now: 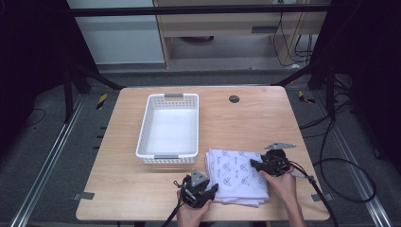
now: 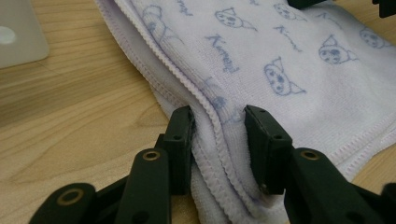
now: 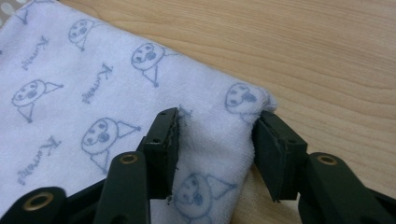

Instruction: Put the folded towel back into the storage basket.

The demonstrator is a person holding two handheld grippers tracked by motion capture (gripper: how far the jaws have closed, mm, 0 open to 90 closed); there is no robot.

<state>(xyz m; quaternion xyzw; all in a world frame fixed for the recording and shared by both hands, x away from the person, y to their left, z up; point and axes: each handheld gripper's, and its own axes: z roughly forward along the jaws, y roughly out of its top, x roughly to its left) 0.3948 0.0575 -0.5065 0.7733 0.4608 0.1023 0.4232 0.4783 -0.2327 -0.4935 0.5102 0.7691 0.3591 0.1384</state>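
Note:
A folded white towel [image 1: 239, 175] printed with small blue cat faces lies on the wooden table's near right part. My left gripper [image 1: 213, 190] sits at the towel's near left edge. In the left gripper view its jaws [image 2: 218, 128] straddle the layered hem of the towel [image 2: 280, 60], open, with cloth lying in the gap. My right gripper [image 1: 253, 164] is at the towel's right edge. In the right gripper view its jaws [image 3: 217, 135] stand open around a corner of the towel [image 3: 93, 93], one jaw resting on top of the cloth and the other at its folded edge.
A white slatted plastic basket [image 1: 144, 137] stands empty on the table [image 1: 246, 123] to the left of centre, just beyond the towel. A small dark round cap [image 1: 234, 99] sits near the far edge. Cables trail off the right side.

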